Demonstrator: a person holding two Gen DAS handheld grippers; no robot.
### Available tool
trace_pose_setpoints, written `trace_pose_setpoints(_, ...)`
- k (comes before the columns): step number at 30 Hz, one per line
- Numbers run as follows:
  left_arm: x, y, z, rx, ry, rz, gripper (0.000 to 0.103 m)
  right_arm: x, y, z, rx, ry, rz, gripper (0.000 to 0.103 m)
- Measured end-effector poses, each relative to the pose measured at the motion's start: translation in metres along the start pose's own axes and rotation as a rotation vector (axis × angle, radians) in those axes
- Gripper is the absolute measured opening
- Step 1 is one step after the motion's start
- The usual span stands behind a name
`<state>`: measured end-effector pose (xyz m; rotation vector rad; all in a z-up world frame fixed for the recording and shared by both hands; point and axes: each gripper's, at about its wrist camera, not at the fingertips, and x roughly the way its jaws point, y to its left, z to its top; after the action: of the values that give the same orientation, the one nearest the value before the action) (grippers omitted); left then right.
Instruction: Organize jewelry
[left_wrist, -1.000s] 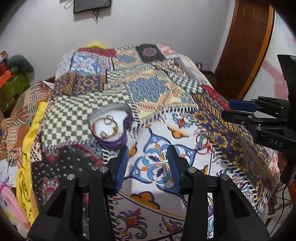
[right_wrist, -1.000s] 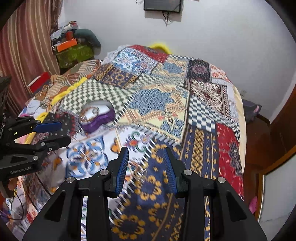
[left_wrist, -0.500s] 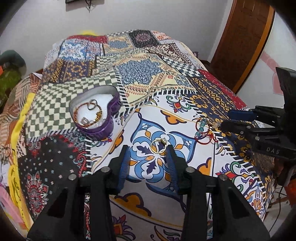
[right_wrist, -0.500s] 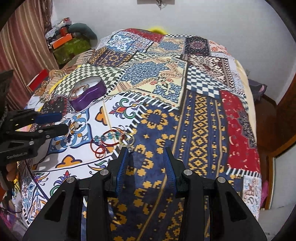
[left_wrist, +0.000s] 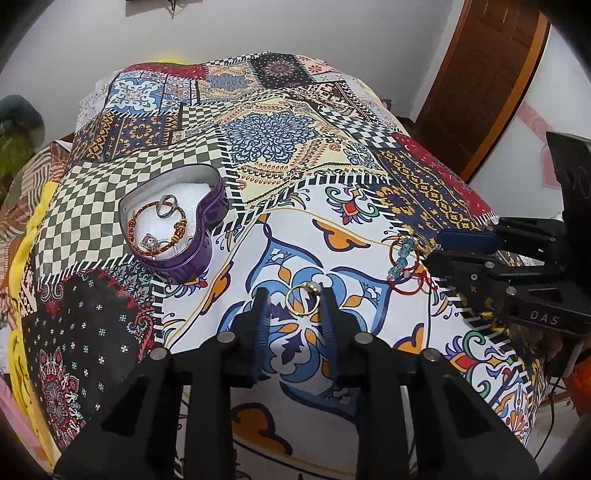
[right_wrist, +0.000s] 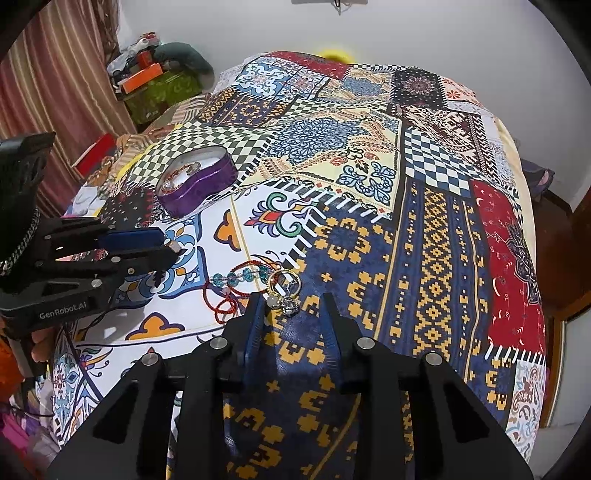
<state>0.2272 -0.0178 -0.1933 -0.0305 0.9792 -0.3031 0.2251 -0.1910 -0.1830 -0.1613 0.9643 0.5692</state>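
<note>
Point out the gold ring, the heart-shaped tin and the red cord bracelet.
gold ring (left_wrist: 303, 298), left wrist view, near band.
heart-shaped tin (left_wrist: 199, 254), left wrist view, purple side wall.
red cord bracelet (right_wrist: 221, 308), right wrist view, looped red cord.

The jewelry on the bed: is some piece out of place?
Yes. A gold ring lies loose on the quilt, and a tangled heap of red cord, beads and rings lies further right, while the purple heart tin already holds other pieces.
</note>
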Motion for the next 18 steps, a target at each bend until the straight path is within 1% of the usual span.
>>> trace_pose_setpoints(2,0.001,-0.002,0.000,0.008,0.001,-0.005,0.018,0.000,-0.001,-0.001,-0.001,0.000,0.000,0.023)
trace_pose_setpoints(5,0.002,-0.005,0.000,0.024,-0.008,0.004,0.017,0.002,-0.001,0.001,-0.008,0.000,-0.009,0.016)
trace_pose_setpoints(6,0.002,-0.006,-0.001,0.027,-0.011,0.007,0.017,0.003,-0.001,0.002,-0.010,0.000,-0.011,0.011)
trace_pose_setpoints(7,0.002,-0.006,-0.001,0.031,-0.013,0.010,0.017,0.003,-0.001,0.002,-0.010,0.000,-0.009,0.009)
trace_pose_setpoints(11,0.000,-0.006,-0.001,0.031,-0.016,0.007,0.017,0.000,-0.001,0.001,-0.006,-0.010,-0.011,0.009)
trace_pose_setpoints(13,-0.002,-0.007,-0.001,0.034,-0.017,-0.005,0.003,-0.002,0.000,0.000,-0.008,-0.013,-0.015,0.009)
trace_pose_setpoints(18,-0.009,-0.012,-0.002,0.047,-0.028,0.002,0.003,-0.012,0.001,0.000,-0.005,-0.031,-0.019,0.009)
